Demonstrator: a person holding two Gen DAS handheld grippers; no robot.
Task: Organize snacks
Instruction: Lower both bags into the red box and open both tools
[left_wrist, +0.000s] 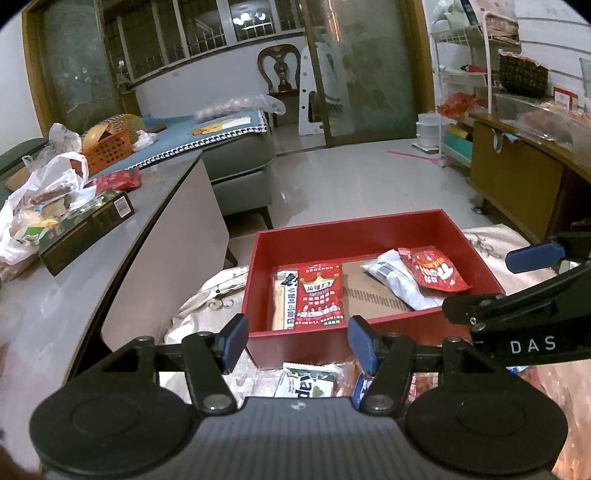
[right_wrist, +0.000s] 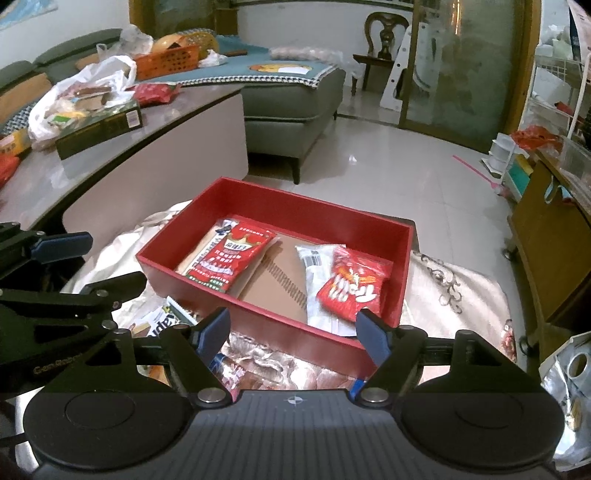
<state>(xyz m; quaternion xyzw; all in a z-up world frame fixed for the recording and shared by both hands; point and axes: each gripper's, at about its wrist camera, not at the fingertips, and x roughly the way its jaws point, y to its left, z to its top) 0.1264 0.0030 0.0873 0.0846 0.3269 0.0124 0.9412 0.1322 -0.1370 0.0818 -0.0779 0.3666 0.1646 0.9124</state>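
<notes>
A red box (left_wrist: 369, 227) (right_wrist: 280, 201) stands on a patterned cloth. In it lie a red snack packet with a crown print (left_wrist: 319, 293) (right_wrist: 231, 256) over a pale bar, and a small red packet (left_wrist: 434, 269) (right_wrist: 354, 286) over a white wrapper (left_wrist: 397, 280) (right_wrist: 319, 291). Cardboard covers the box floor. My left gripper (left_wrist: 297, 343) is open and empty above the box's near wall. My right gripper (right_wrist: 293, 332) is open and empty, also at the near wall. Loose packets lie under both grippers, among them a green and white one (left_wrist: 308, 380) (right_wrist: 166, 319).
A grey table (left_wrist: 74, 288) (right_wrist: 122, 136) on the left carries a dark green box (left_wrist: 86, 229) (right_wrist: 98, 127), plastic bags and snacks. A sofa with an orange basket (left_wrist: 105, 149) stands behind. A wooden cabinet (left_wrist: 517, 184) is on the right. A silver pouch (right_wrist: 569, 376) lies at the right edge.
</notes>
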